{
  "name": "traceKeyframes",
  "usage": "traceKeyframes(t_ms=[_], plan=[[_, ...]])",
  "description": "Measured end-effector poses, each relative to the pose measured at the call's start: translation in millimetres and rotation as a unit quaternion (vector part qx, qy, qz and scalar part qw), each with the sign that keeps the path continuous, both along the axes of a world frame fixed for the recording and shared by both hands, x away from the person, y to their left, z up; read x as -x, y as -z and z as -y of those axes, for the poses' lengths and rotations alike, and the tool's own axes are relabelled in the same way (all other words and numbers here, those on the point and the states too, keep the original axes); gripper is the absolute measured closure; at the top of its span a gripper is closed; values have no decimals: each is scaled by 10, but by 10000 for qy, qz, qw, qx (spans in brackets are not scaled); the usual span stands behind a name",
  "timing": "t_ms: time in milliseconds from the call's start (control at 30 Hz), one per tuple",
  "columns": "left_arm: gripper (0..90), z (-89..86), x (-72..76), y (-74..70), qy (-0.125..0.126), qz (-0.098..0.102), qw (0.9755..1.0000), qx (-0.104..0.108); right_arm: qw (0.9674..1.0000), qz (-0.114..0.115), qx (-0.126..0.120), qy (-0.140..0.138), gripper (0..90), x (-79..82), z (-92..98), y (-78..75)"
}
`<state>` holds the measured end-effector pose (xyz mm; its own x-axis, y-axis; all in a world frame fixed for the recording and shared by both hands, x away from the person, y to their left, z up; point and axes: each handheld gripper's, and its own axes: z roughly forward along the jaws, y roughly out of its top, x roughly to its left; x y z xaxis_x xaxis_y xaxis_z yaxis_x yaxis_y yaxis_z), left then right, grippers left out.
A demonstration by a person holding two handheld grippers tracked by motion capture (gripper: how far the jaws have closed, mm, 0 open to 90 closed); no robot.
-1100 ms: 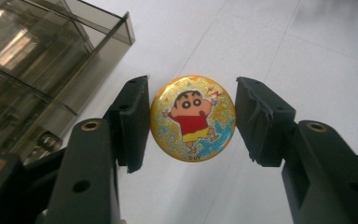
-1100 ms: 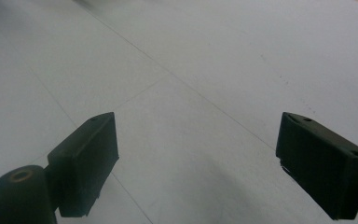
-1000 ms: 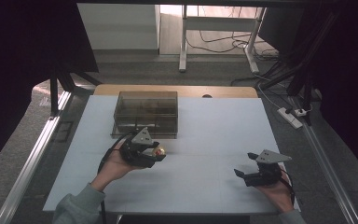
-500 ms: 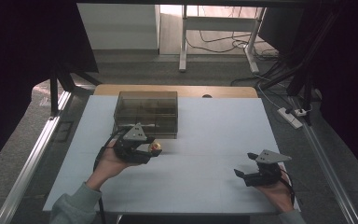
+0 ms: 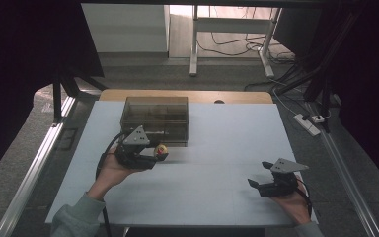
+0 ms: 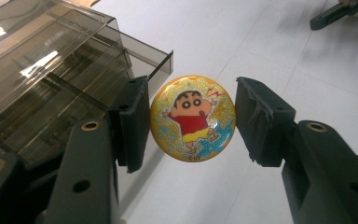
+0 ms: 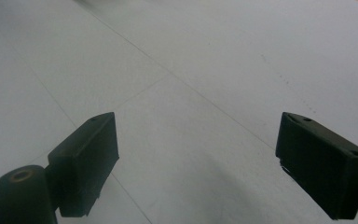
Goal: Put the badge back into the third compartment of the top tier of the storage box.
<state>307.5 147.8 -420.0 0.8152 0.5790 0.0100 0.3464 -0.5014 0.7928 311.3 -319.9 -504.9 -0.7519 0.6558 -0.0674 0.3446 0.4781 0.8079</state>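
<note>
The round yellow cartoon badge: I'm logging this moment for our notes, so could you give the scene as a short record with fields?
held thing: round yellow glittery badge with a cartoon boy
holder: left gripper, jaws closed on the badge's edges
badge height: lifted off the white table
nearby: smoky clear plastic drawer box, just beyond the badge
right gripper: jaws open, nothing between them, resting low at the table's near right

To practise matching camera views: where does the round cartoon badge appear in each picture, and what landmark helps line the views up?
High view: the badge sits left of centre, in the left gripper, just in front of the smoky plastic box.
Left gripper view: centre, clamped between the jaws.
Right gripper view: bare white table, open jaws.
Shared landmark: the box.
</note>
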Motion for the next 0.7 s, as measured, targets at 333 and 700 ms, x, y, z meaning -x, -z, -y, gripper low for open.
traceKeyframes(t_ms=[333, 700], plan=[[469, 22, -61, -23, -81, 92, 9999, 85, 10000, 6, 22, 7, 129, 1, -4, -6], [469, 90, -226, 15, -237, 172, 9996, 62, 10000, 3, 13, 12, 129, 1, -3, -8]])
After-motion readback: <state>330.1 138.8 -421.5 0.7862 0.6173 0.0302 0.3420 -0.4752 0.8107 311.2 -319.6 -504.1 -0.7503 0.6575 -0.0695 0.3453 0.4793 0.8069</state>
